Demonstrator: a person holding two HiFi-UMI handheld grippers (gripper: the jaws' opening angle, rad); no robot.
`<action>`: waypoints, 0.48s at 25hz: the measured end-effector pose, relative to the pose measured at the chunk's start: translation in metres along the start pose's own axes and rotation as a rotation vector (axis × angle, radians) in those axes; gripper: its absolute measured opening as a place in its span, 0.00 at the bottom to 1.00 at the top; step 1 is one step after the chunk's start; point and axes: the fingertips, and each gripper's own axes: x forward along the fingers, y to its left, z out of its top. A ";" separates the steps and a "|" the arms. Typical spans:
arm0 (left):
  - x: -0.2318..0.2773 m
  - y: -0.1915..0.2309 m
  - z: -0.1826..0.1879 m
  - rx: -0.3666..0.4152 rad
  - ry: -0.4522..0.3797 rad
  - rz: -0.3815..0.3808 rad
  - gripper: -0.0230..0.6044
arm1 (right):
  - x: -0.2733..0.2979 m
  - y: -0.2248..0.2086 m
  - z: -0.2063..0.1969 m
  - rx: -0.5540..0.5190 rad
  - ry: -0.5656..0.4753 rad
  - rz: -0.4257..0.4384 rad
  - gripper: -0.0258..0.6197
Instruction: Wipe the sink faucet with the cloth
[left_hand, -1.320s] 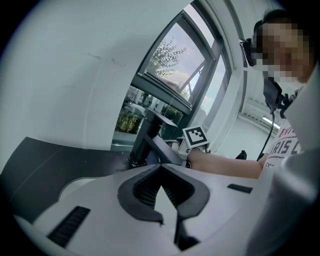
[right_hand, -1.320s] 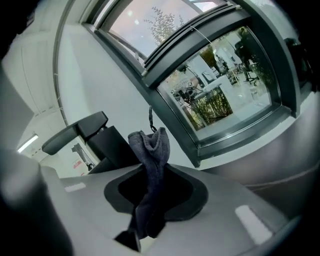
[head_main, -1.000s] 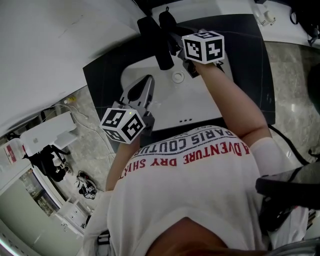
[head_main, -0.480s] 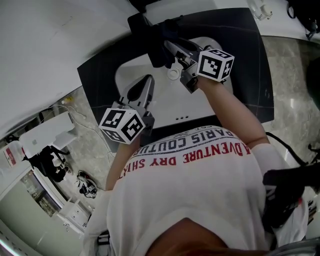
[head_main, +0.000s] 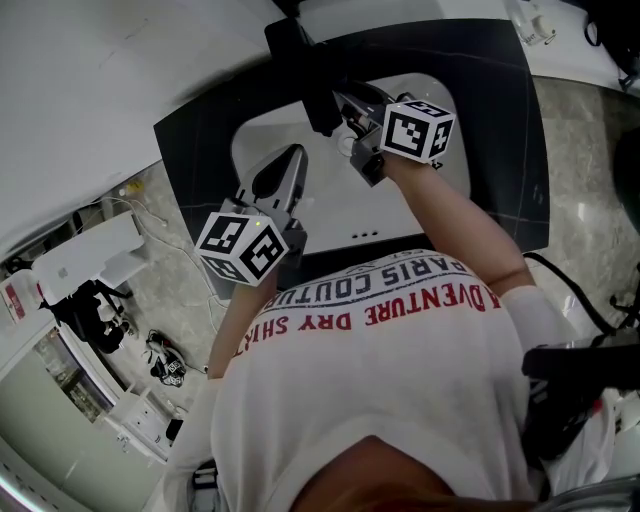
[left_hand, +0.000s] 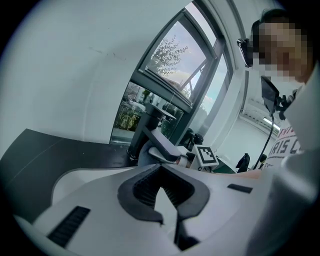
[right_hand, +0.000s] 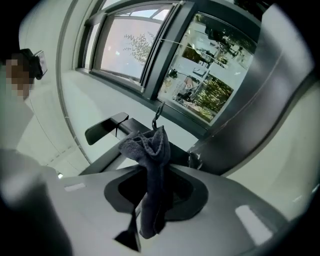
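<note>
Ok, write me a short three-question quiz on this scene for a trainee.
1. Multiple choice: the cloth is A) in the basin, B) in the right claw, C) on the floor.
2. True or false: the left claw holds nothing.
3. Short answer: what colour is the faucet?

Key: 1 B; 2 true; 3 black.
</note>
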 end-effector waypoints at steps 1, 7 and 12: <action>0.000 0.001 0.000 -0.001 0.000 0.001 0.04 | 0.001 -0.004 -0.001 -0.019 0.006 -0.024 0.16; 0.000 0.005 -0.001 -0.007 -0.006 -0.008 0.04 | 0.004 -0.023 -0.012 -0.035 0.048 -0.121 0.16; 0.000 0.004 0.001 -0.008 -0.014 -0.012 0.04 | 0.003 -0.028 -0.013 -0.064 0.069 -0.167 0.16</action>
